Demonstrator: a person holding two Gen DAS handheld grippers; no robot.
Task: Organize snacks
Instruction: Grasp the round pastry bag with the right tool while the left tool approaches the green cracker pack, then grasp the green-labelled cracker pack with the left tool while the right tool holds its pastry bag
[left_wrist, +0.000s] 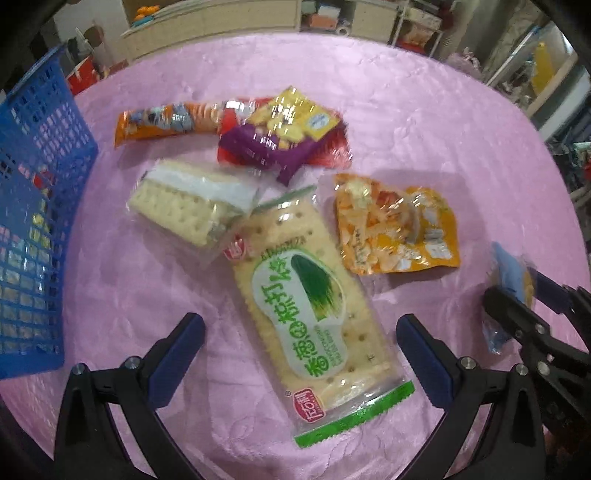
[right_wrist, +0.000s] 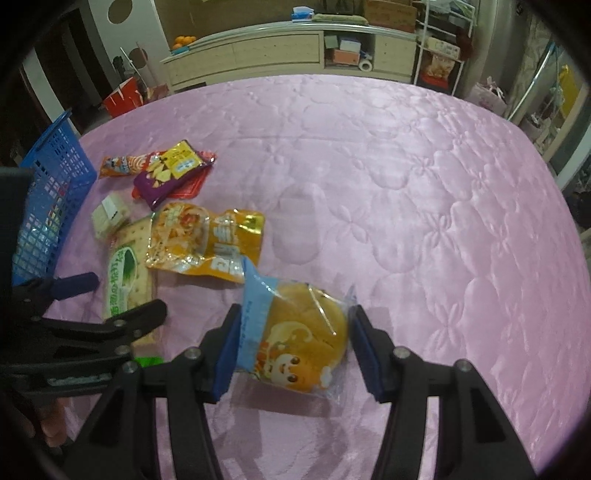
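A pink quilted cloth (right_wrist: 406, 184) lies before a pale cabinet (right_wrist: 258, 55) bearing oranges (right_wrist: 183, 40).

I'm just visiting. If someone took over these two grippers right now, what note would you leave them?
Right gripper: shut on the bun packet, lifted over the pink cloth.
Left gripper: open, straddling the scallion cracker pack, not gripping.
Blue basket: at the left, some packets already inside.
Left: the bun, the cracker pack, the orange pouch, the clear cracker pack and the far pile.

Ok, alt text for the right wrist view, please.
The right gripper grips a clear-wrapped bun above a pink quilted cloth. Behind to the left lie more snack packets and a blue basket.
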